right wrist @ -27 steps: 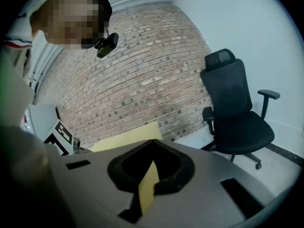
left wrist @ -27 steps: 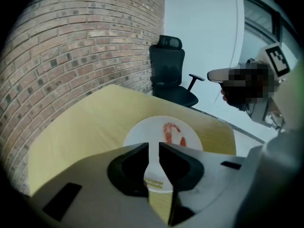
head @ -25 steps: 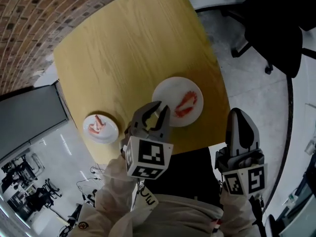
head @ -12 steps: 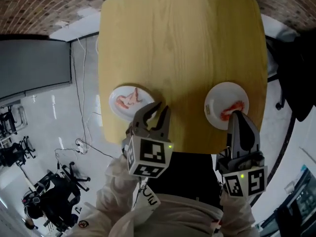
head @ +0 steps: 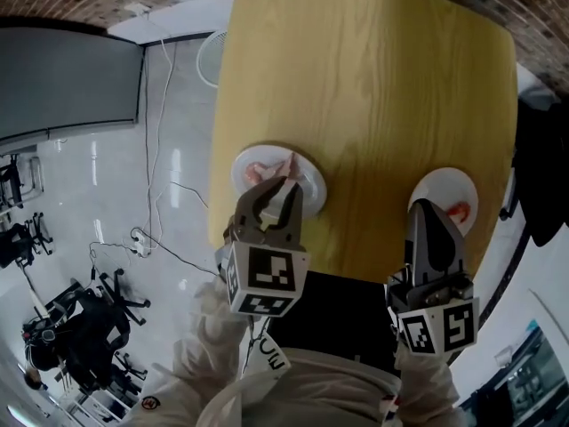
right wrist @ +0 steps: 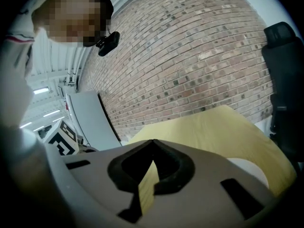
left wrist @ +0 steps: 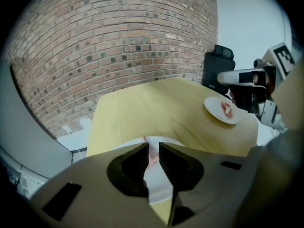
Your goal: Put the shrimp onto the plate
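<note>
A brick wall (left wrist: pixel 118 46) curves behind the pale wooden counter (head: pixel 373 87) I am working over. To one side, a grey panel (head: pixel 71 87) stands on a glossy white floor (head: pixel 178 149) trailed with cables (head: pixel 164 238). A dark office chair (left wrist: pixel 218 61) sits past the counter's far corner.

Two white plates rest near the counter's near edge, well apart. The left plate (head: pixel 307 172) carries the left shrimp (head: pixel 262 171), pink and curled. The right plate (head: pixel 449 185) carries the right shrimp (head: pixel 460 210), partly hidden in the head view behind my right-hand tool.

The left gripper (head: pixel 280 194) hangs over the near rim of the left plate with its jaws a narrow gap apart. In the left gripper view, a sliver of that plate and a streak of pink shrimp show through the gap. I cannot tell whether the jaws touch either one.

The right gripper (head: pixel 428 207) points at the right plate with its jaws pressed together at the tips and nothing between them. Only a wedge of bare counter shows below the tips in the right gripper view. From the left gripper view, the right plate lies at the counter's far corner with the right gripper held just above it.

White sleeves (head: pixel 267 372) run from both marker cubes toward the bottom of the head view.
</note>
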Motion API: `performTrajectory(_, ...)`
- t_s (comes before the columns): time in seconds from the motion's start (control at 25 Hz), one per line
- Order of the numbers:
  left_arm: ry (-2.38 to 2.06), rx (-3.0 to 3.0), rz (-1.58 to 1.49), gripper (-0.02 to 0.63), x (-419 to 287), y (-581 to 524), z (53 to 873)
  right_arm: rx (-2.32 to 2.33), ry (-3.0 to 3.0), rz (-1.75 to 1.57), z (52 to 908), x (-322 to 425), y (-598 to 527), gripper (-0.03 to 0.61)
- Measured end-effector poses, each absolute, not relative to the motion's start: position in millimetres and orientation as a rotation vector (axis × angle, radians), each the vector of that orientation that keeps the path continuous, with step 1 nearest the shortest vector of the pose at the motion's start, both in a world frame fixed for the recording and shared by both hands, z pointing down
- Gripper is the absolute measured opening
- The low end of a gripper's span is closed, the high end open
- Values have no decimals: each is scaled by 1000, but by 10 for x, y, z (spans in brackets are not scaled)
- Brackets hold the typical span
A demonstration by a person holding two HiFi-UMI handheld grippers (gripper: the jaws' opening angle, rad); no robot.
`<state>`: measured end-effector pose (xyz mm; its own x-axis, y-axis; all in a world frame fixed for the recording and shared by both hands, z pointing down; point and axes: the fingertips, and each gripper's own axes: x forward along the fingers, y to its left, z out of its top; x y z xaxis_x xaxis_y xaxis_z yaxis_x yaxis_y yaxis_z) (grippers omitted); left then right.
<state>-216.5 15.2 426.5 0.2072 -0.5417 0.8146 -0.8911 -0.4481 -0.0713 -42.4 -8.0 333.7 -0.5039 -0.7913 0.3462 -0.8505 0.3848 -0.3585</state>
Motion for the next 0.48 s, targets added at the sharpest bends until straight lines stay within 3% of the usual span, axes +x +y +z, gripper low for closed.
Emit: performTrajectory(0.48,-1309,2081,1106,68,-2357,-99,4389,1462,-2491,802,3468,-744,-224,25)
